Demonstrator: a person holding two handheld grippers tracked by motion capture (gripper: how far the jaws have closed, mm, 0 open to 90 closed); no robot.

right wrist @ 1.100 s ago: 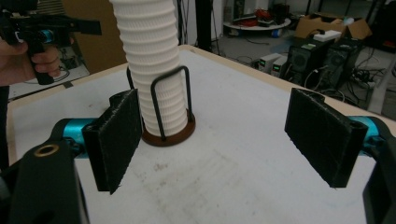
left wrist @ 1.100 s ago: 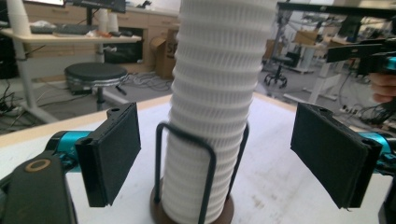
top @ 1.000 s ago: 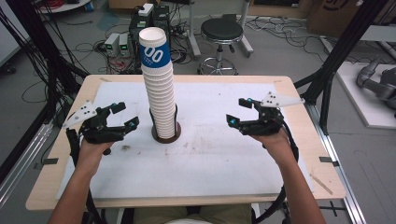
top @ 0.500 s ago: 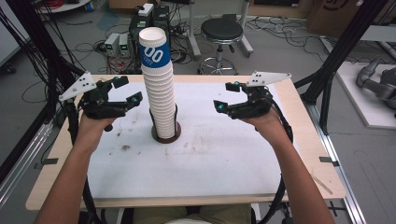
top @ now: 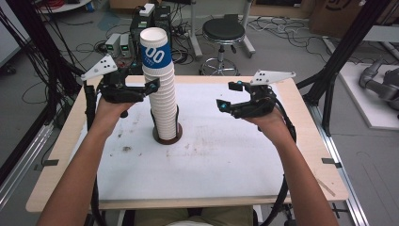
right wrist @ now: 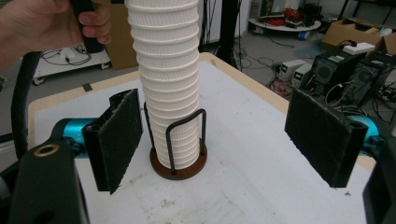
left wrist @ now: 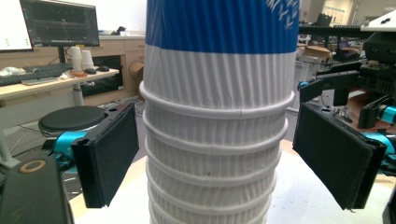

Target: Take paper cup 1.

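Jaws of left gripper point(top: 149, 84) spreading wider, flanking upper cups of cup stack point(top: 161, 89), pads not touching | cup stack standing upright in round holder point(top: 167, 137) mid-worktop point(top: 226, 160) | right gripper point(top: 228, 96) jaws gaping, empty, hovering well apart.

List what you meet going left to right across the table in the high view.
Left hand-held gripper → stack of paper cups → right hand-held gripper.
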